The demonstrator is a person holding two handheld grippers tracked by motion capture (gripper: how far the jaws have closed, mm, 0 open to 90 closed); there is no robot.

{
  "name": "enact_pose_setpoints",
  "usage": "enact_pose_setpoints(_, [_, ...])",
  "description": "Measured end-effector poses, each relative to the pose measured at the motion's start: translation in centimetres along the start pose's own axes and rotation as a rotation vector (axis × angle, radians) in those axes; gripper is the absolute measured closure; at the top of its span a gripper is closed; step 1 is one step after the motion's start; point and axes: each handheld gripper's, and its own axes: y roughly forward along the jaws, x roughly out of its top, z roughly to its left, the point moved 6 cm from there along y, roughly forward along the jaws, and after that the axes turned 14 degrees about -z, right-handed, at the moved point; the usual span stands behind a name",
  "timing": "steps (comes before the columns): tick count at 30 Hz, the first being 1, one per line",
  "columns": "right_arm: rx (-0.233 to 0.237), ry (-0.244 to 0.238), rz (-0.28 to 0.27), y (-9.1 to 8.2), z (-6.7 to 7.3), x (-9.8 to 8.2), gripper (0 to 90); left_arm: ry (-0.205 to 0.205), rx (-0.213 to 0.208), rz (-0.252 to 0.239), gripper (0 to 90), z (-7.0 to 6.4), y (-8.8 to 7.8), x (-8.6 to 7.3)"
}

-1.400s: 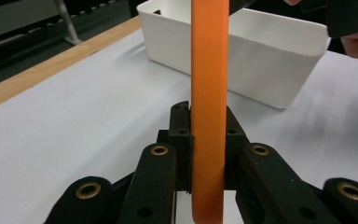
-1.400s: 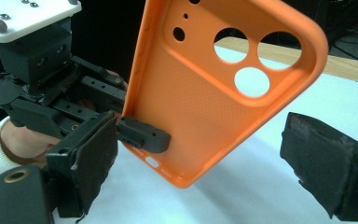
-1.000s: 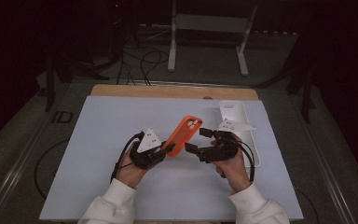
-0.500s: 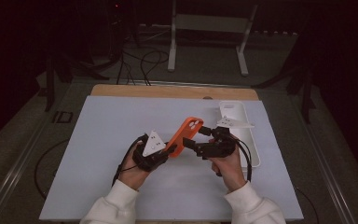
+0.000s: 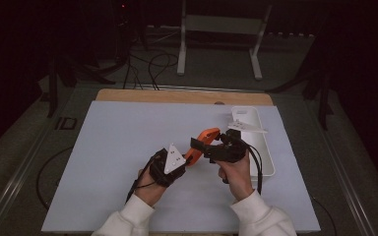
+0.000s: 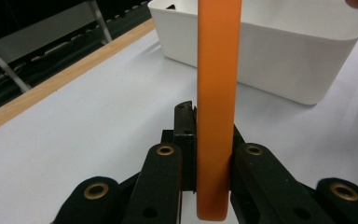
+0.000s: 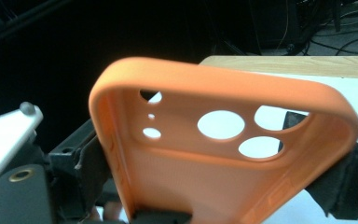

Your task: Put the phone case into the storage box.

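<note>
An orange phone case with round camera holes hangs above the white mat between both grippers. My left gripper is shut on the case's thin lower edge; the left gripper view has the case rising edge-on from the clamped jaws, which have just tightened slightly. My right gripper reaches in from the right, straddling the case's width. Its inside faces the right gripper view. The right gripper's jaws have just been closing, and a pad now rests against each long side.
A white rectangular bin stands on the mat just right of the hands, and close behind the case in the left gripper view. The white mat lies on a wooden table edge. A metal stand is beyond the table.
The left hand and the case have shifted a little to the right, toward the right gripper and the bin. The right hand has stayed about where it was.
</note>
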Motion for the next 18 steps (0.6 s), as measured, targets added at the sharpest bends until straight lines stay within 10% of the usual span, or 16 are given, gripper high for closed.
enact_pose_setpoints(18, [-0.047, -0.006, 0.014, 0.38, 0.13, -0.25, 16.1, -0.039, -0.024, 0.018, 83.7, -0.47, 0.47, -0.81])
